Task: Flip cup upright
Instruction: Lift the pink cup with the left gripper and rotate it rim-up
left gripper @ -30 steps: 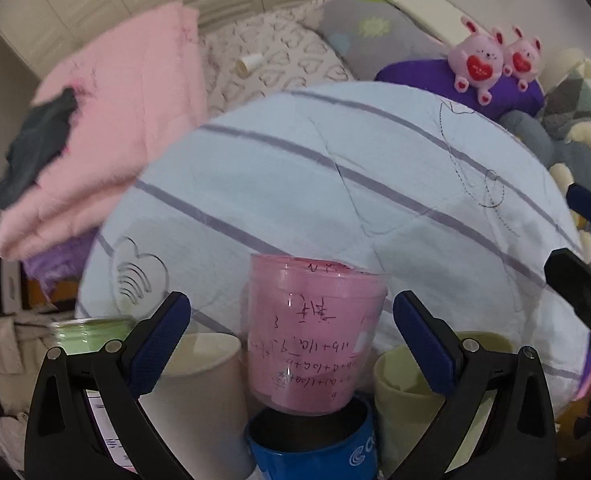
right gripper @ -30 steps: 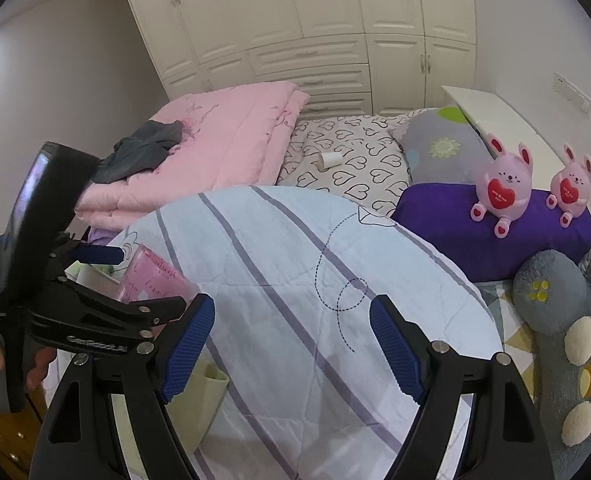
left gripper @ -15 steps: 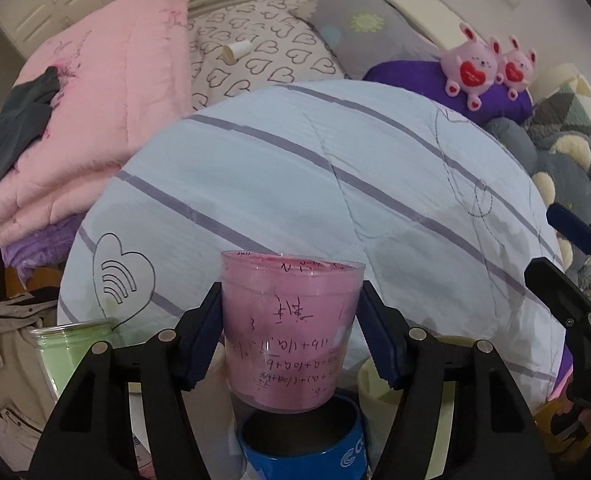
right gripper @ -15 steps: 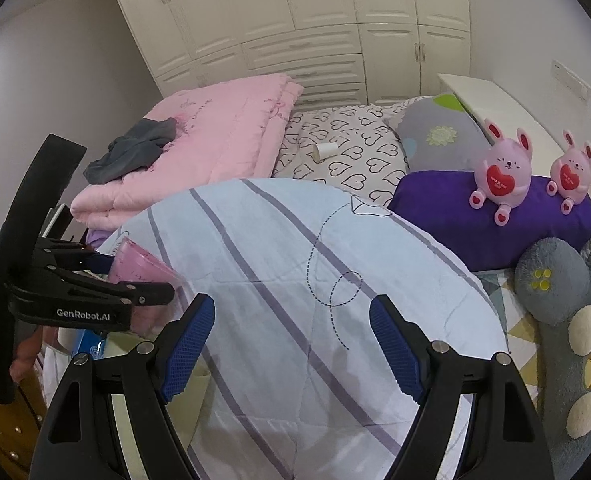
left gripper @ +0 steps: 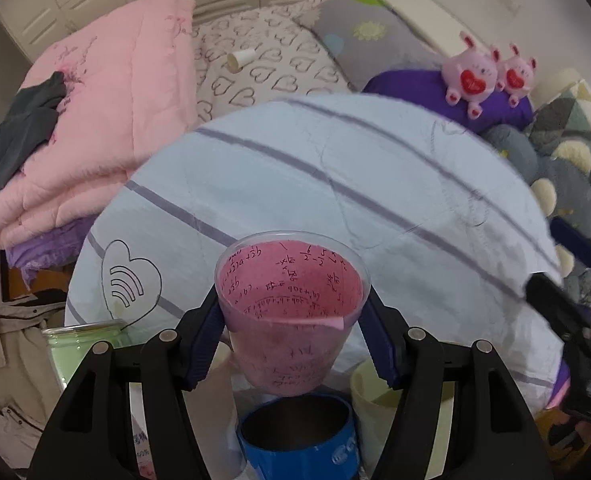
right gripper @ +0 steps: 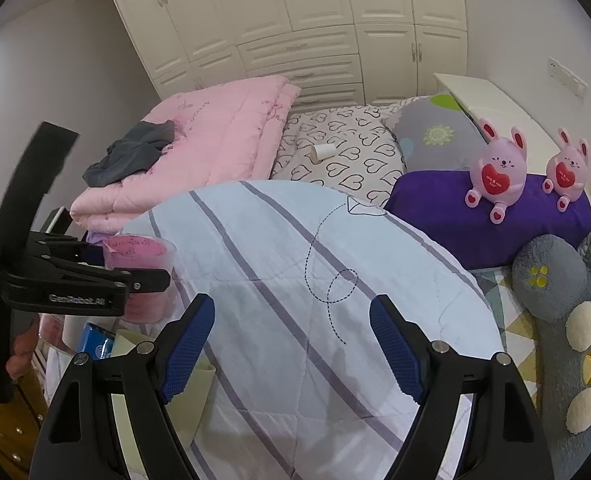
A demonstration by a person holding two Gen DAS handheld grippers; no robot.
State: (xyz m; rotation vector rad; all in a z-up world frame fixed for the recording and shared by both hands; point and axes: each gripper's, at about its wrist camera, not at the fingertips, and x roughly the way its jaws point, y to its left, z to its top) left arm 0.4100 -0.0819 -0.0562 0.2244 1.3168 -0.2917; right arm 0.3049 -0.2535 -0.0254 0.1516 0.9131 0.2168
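A clear plastic cup lined with pink paper covered in handwriting (left gripper: 291,316) is held mouth-up between the blue pads of my left gripper (left gripper: 293,334), just above a blue-banded metal cup (left gripper: 299,436). The same pink cup (right gripper: 141,276) shows at the left of the right wrist view, clamped in the left gripper (right gripper: 135,280), upright. My right gripper (right gripper: 293,344) is open and empty, over the striped light-blue quilt (right gripper: 295,280).
Below the held cup stand a white cup (left gripper: 211,400), a pale yellow cup (left gripper: 375,392) and a green jar (left gripper: 81,346). A folded pink quilt (left gripper: 107,120), purple cushion with two pink bunnies (right gripper: 495,168) and grey plush toys (right gripper: 555,280) surround the bed.
My left gripper closed on the pink cup, lifted it off the blue cup's rim and tipped so the open mouth now faces up. The right gripper stayed open, shifting slightly.
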